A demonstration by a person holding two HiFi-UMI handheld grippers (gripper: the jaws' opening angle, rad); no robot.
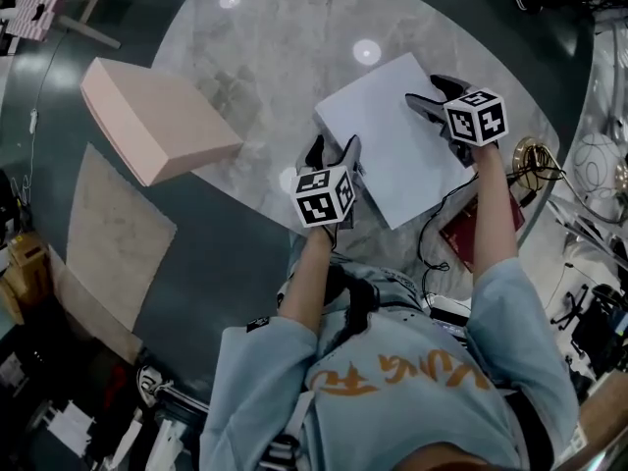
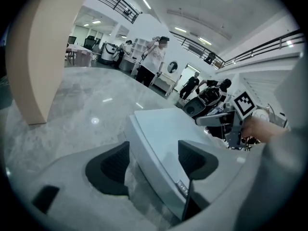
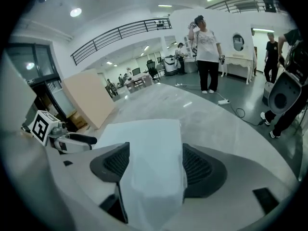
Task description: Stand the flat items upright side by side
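A flat white box (image 1: 392, 145) lies on the round marble table (image 1: 255, 57). My left gripper (image 1: 334, 148) is at its near left corner. In the left gripper view the box's edge (image 2: 163, 134) runs between the jaws of that gripper (image 2: 153, 160), and bare marble shows beside the left pad. My right gripper (image 1: 437, 96) is at the box's right side; in the right gripper view a corner of the box (image 3: 149, 148) fills the gap between the spread jaws of that gripper (image 3: 151, 165). A flat pink box (image 1: 157, 116) stands upright at the table's left.
The table's near rim runs just behind both grippers. A red flat thing (image 1: 471, 229) and cables lie below the rim at the right. A beige sheet (image 1: 108, 234) lies on the floor at the left. People stand far off (image 3: 208, 52).
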